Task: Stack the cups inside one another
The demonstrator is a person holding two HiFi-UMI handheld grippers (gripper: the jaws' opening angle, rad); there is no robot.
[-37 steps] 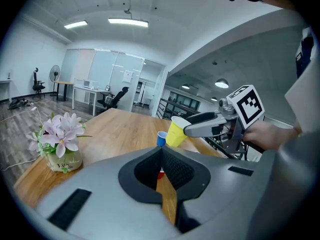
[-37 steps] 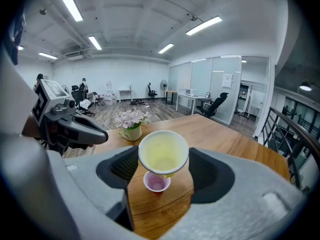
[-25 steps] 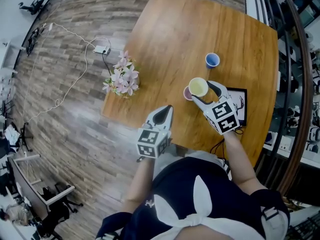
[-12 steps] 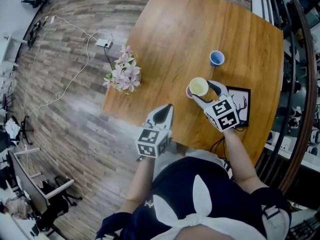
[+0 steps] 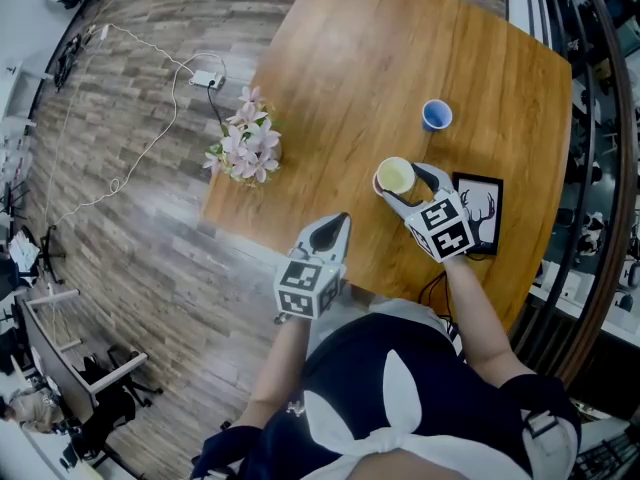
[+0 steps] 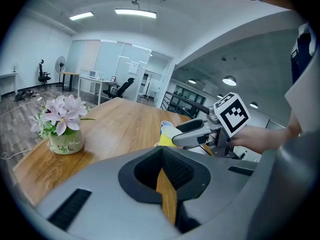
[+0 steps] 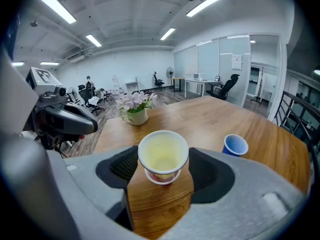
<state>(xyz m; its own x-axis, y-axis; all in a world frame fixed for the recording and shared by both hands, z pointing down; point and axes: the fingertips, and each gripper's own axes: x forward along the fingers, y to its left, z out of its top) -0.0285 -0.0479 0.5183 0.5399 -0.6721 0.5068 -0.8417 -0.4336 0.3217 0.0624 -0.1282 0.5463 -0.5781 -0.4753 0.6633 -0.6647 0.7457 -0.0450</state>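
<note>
Right of the flower vase (image 5: 240,151): yellow cup (image 5: 395,176) seated partly inside pink cup (image 7: 159,177).
Right tool (image 7: 162,156) grips the yellow cup; left tool (image 5: 338,220), closed and empty, is nearer the vase.

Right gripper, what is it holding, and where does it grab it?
The right gripper holds the yellow cup by its sides, just below the rim.

head: steeply down over table (image 5: 350,48) | gripper views: low, close, across it | shared: yellow cup (image 7: 162,154)
</note>
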